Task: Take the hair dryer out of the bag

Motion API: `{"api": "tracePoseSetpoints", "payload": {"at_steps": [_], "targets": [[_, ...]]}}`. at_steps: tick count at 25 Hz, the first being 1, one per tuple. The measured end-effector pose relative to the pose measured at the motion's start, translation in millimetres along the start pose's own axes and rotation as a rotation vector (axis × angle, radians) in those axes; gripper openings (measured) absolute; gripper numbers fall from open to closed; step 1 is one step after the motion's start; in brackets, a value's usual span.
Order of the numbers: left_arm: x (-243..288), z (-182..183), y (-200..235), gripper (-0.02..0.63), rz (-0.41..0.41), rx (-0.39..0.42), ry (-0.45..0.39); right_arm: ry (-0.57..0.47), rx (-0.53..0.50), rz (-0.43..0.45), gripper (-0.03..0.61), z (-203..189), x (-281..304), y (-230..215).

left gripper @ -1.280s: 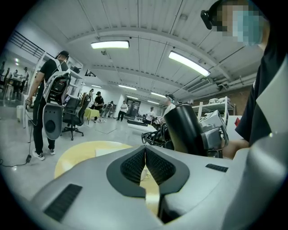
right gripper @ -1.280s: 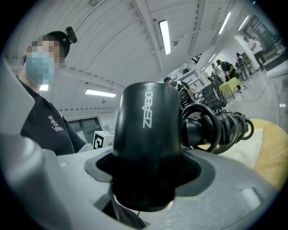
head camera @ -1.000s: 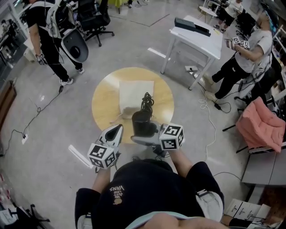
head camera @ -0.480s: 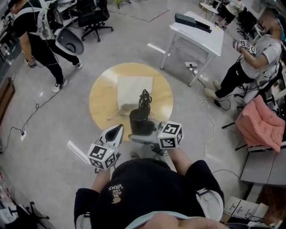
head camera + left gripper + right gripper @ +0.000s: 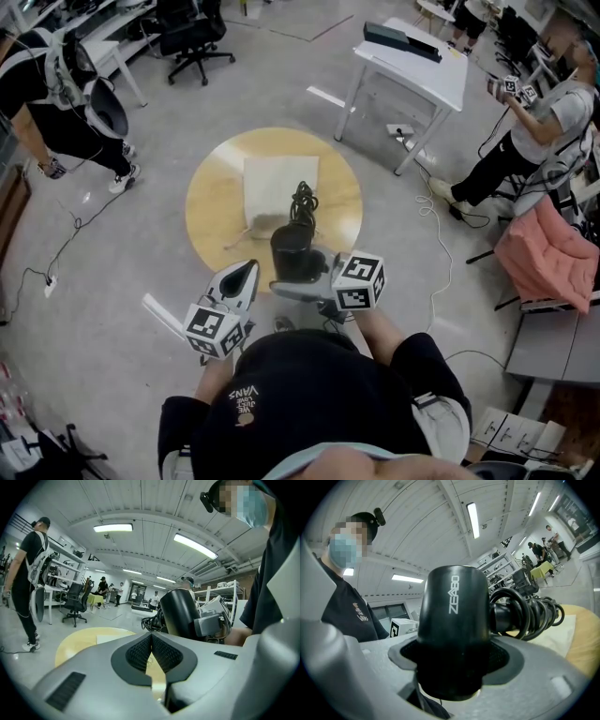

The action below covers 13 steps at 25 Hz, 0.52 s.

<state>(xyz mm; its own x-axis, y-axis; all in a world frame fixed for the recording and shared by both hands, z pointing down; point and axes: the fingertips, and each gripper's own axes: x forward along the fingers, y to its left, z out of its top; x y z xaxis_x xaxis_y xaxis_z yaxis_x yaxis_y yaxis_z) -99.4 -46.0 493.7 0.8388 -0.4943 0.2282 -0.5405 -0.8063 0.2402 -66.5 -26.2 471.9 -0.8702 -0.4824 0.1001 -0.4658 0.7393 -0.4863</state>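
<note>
A black hair dryer (image 5: 292, 255) with its cord coiled round the handle (image 5: 304, 202) is held above the near edge of a round wooden table (image 5: 214, 204). My right gripper (image 5: 298, 286) is shut on its barrel (image 5: 452, 620), which fills the right gripper view. The white cloth bag (image 5: 277, 188) lies flat on the table behind the dryer, apart from it. My left gripper (image 5: 238, 278) hangs to the left of the dryer with its jaws shut and nothing between them (image 5: 151, 654). In the left gripper view the dryer (image 5: 180, 613) stands just to the right.
A white desk (image 5: 412, 66) stands beyond the table at the right. People stand at the left (image 5: 56, 103) and right (image 5: 525, 131). A pink-covered chair (image 5: 544, 262) is at the far right. Cables (image 5: 66, 239) trail across the grey floor.
Both grippers and the dryer have kept their place. The person at the left has walked further toward the frame's edge, and my head view has shifted slightly.
</note>
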Motion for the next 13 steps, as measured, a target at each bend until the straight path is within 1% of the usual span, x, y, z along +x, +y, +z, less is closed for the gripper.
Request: {"api": "tracePoseSetpoints", "payload": {"at_steps": [13], "targets": [[-1,2,-6,0.014,-0.010,0.019,-0.008,0.002,-0.009,0.003,0.360,-5,1,10]]}}
